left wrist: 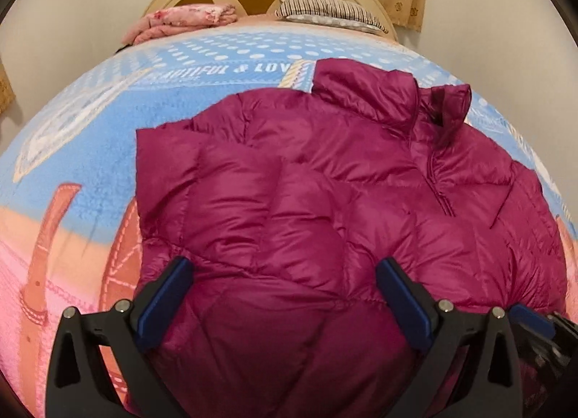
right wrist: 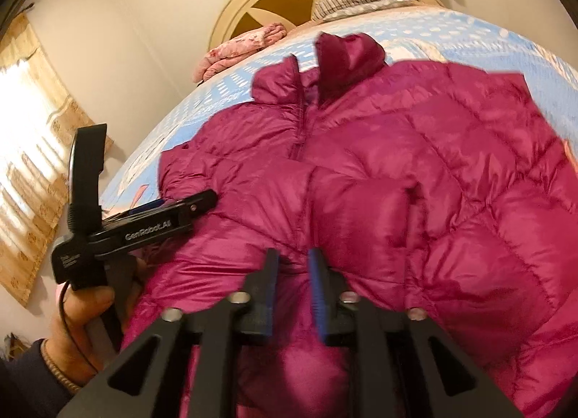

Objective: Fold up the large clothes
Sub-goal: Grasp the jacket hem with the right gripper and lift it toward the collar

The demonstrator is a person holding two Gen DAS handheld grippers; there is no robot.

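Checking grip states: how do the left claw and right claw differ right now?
Left claw: jaws spread wide over the magenta puffer jacket, nothing pinched. Right claw: jaws apart only narrowly, a ridge of jacket fabric at the gap, pads not pressing. Shared: black frames, blue pads, both angled down at the jacket's near edge.

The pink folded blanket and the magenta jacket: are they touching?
Apart. Left wrist view: blue bedspread lies between blanket and jacket.

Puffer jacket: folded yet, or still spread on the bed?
Partly folded: the magenta jacket has its sleeves laid across its front, while the body lies full length, collar up, on the blue blanket.
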